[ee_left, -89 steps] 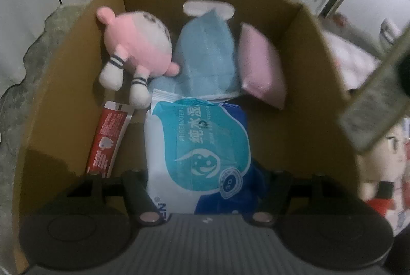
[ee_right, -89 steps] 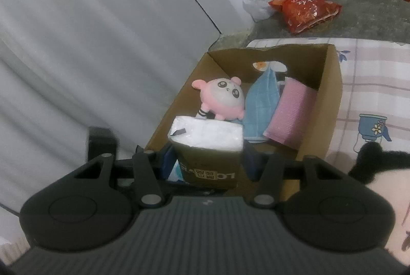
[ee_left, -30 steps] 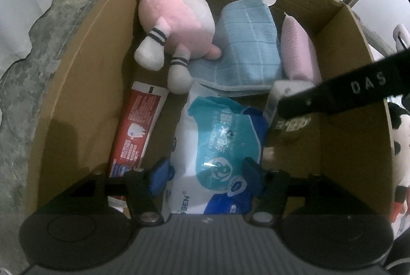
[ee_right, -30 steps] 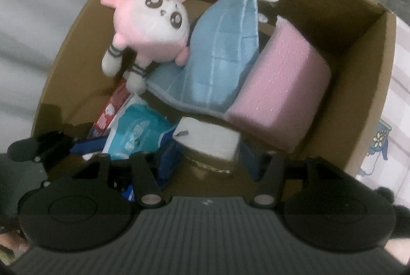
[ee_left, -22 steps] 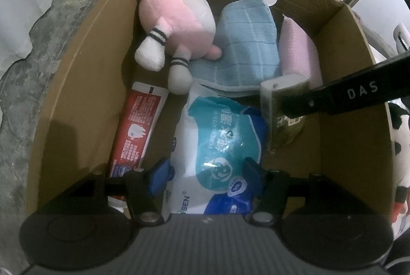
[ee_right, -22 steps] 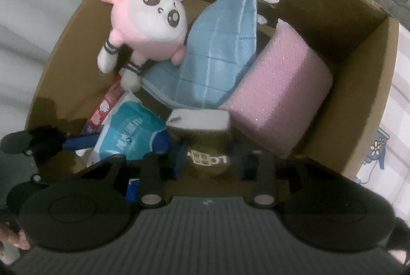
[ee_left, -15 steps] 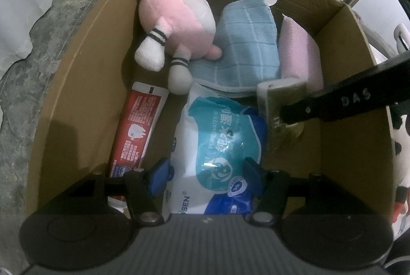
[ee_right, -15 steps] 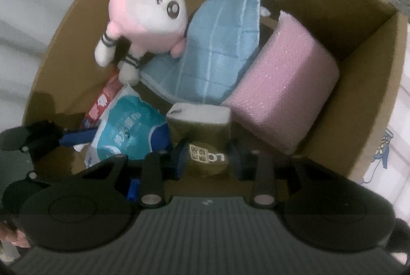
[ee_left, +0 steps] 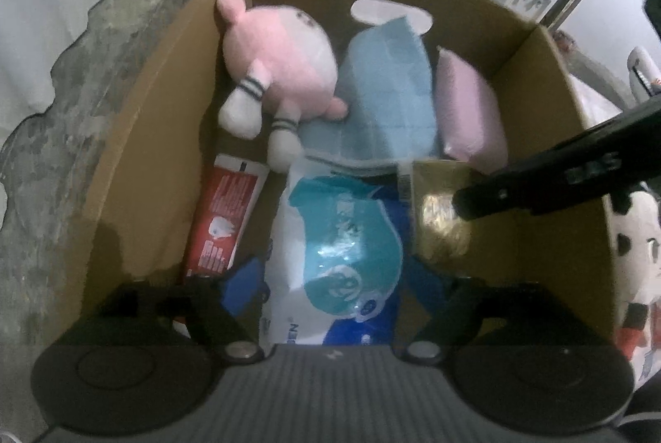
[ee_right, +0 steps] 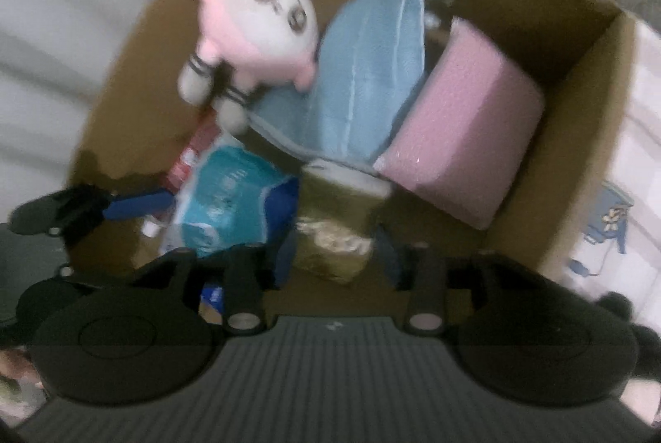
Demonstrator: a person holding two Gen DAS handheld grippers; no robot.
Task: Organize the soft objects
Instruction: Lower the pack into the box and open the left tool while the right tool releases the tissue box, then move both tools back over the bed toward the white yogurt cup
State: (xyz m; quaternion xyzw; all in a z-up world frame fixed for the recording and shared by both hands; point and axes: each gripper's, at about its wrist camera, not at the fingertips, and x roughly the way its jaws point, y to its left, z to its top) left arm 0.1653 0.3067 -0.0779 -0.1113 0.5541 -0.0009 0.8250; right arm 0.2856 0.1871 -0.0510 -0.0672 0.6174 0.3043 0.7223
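Motion blur smears the olive tissue pack (ee_right: pixel 334 228) between right gripper (ee_right: pixel 330 257) fingers.

Left gripper (ee_left: pixel 332 286): matte black housing, grey ribbed centre panel, two round black discs at lower corners, silver screw heads at the finger roots, blue pads (ee_left: pixel 243 284) on black fingers.

Right gripper (ee_right: pixel 334 257): same build and colours; its black finger at right of the left view bears blurred pale lettering.

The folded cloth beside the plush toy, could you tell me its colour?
Light blue cloth with a faint grid, clearest in the right wrist view.
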